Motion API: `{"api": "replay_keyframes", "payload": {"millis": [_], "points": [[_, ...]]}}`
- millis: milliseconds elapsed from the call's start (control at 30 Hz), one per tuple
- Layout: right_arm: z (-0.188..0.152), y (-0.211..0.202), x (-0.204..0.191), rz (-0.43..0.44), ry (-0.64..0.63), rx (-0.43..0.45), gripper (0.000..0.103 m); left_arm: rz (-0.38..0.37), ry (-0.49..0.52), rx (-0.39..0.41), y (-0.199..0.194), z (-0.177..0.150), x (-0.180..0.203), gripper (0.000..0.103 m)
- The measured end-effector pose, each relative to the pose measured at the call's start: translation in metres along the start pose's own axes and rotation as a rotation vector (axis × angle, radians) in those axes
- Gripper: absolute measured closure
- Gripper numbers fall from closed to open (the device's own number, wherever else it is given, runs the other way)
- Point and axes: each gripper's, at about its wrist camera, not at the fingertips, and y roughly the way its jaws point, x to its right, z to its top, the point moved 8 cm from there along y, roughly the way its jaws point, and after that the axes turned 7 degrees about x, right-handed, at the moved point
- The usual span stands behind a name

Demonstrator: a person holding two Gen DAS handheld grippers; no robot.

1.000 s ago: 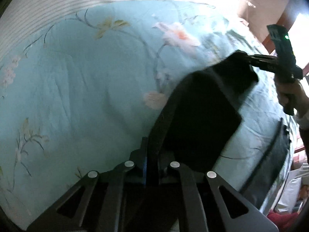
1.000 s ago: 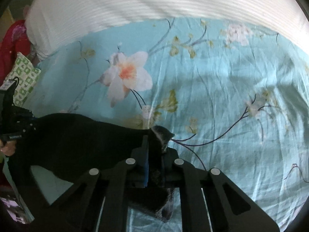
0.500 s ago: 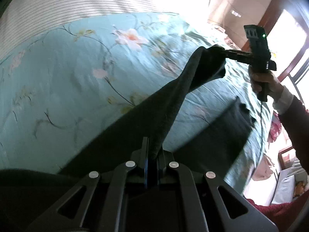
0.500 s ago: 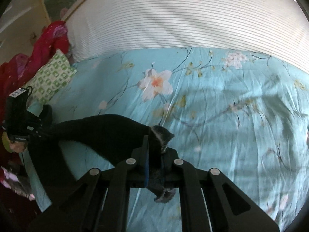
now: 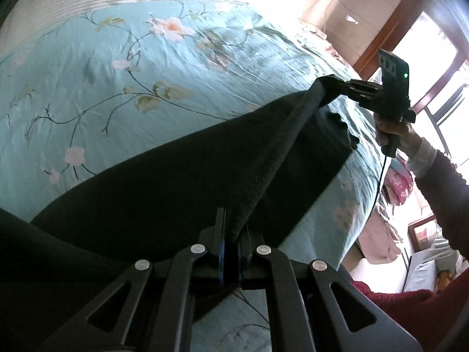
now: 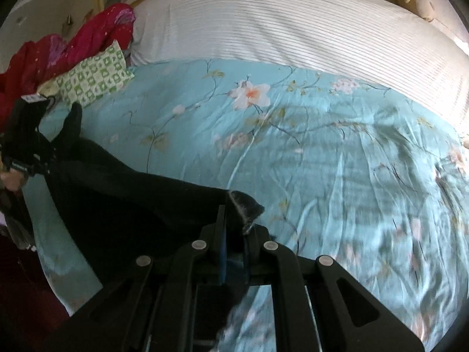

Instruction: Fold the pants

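Note:
The black pants (image 5: 181,170) hang stretched between my two grippers above a teal floral bedspread (image 5: 140,67). My left gripper (image 5: 233,234) is shut on one end of the top edge. My right gripper (image 5: 341,86), seen from the left wrist view, is shut on the other end, up and to the right. In the right wrist view, my right gripper (image 6: 234,228) pinches a pants corner (image 6: 243,205), and the cloth (image 6: 132,199) runs left to my left gripper (image 6: 44,149). The lower part of the pants drapes down toward the bed.
A white striped duvet (image 6: 293,29) lies across the far side of the bed. A green patterned pillow (image 6: 93,76) and red cloth (image 6: 58,47) sit at the far left. A bright window and wooden frame (image 5: 410,58) are to the right. The bed edge (image 5: 351,205) is near.
Both grippers have lifted and spread apart, pulling the pants' top edge taut. More of the bed and room shows now, and the pants hang as a wider sheet.

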Motion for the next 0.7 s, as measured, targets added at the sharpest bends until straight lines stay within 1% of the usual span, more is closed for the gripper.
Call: {"api": "replay_keyframes", "payload": {"millis": [167,400,500,600,700], "points": [[-0.013,-0.014,-0.005,-0.005,0.017,0.005,0.094,0.000,0.031,-0.009,-0.005,-0.008,0.009,0.100],[-0.022,-0.034,-0.019,-0.029,0.004,0.029,0.095,-0.004,0.058,-0.011,-0.006,-0.019,0.012,0.100],[-0.034,-0.033,-0.021,-0.036,0.012,0.003,0.095,-0.008,0.057,-0.042,0.005,-0.032,0.010,0.099],[-0.053,-0.025,-0.023,-0.053,-0.002,-0.055,0.095,0.002,0.069,-0.068,0.016,-0.045,0.009,0.099],[-0.060,-0.025,-0.024,-0.056,0.010,-0.064,0.095,-0.001,0.051,-0.068,0.019,-0.052,0.007,0.097]]}}
